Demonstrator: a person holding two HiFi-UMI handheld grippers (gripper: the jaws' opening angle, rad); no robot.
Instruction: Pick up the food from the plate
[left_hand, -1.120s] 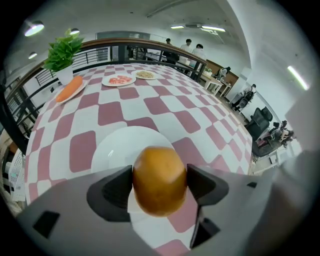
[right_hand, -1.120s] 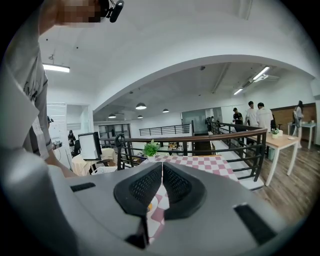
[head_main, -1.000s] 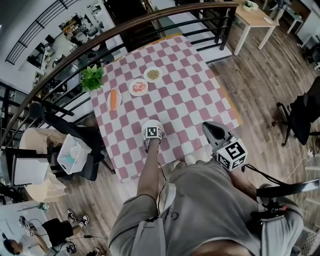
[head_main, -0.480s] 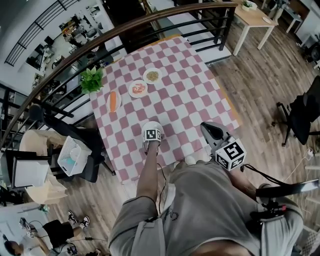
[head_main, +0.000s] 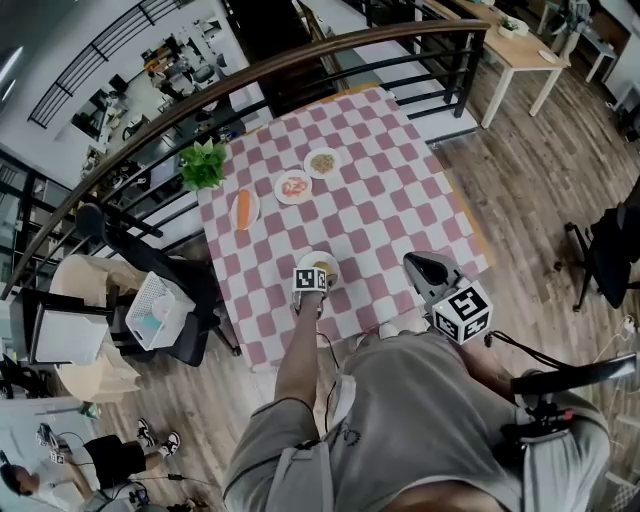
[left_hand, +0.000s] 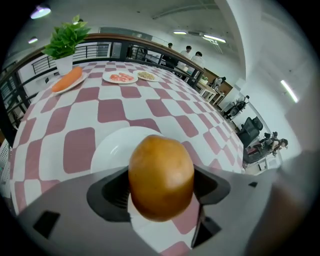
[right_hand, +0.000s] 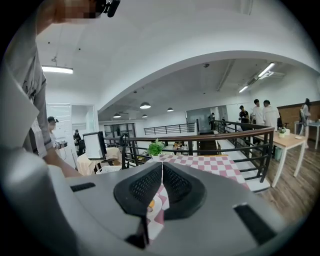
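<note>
Food (left_hand: 161, 170) clamped in outstretched left gripper (left_hand: 160, 192), over white plate (left_hand: 112, 147).

From where I stand the room is bright and evenly lit from above: long white ceiling strip lights (right_hand: 57, 69) and round white ceiling lamps (right_hand: 145, 105) glow without flare. Shadows fall faint and soft on the pink-and-white checked tablecloth (head_main: 370, 200). The round golden-brown piece of food (left_hand: 161, 177) carries a pale, diffuse sheen on its upper right. It looks slightly soft, as does the grey left gripper (left_hand: 161, 192) so near the lens. The round white plate (left_hand: 112, 150) beneath almost bleaches out. Both gripper views darken to black at the corners. Wide-angle bending bows the curved brown-topped metal railing (head_main: 300, 62) and the walls.
</note>
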